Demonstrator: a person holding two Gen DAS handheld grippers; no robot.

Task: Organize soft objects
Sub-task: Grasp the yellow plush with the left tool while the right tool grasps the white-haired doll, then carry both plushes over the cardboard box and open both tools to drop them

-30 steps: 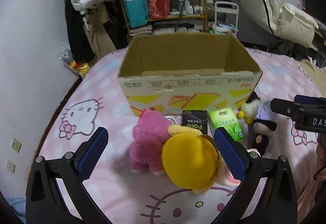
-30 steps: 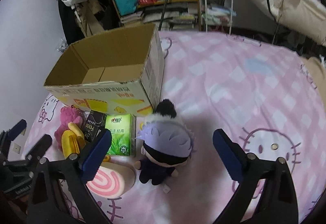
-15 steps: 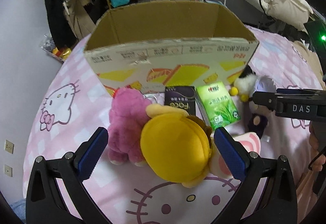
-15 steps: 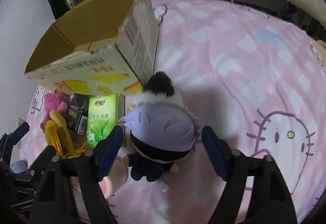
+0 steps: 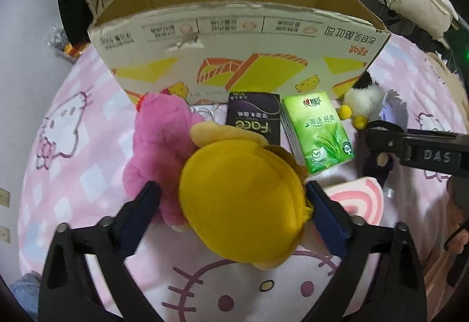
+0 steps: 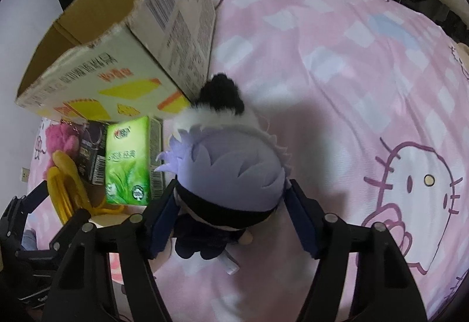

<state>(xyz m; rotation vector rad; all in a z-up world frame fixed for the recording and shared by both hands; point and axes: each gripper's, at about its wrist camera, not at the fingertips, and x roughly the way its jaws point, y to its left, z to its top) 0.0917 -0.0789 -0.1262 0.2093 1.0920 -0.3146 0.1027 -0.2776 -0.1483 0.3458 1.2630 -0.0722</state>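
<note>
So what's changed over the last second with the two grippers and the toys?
Both grippers moved down and forward and narrowed. The left gripper now brackets the yellow plush; the right gripper squeezes the purple-haired doll. Neither toy is lifted yet. The cardboard box, pink plush, green tissue pack and black pack stayed put.

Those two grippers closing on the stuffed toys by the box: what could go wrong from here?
The left gripper straddles the yellow plush, but the pink plush leans against it and may be dragged along. The right gripper holds the lavender-haired doll by its rounded head, which might slip out. The green tissue pack stands close beside the doll and could tip when it lifts.
</note>
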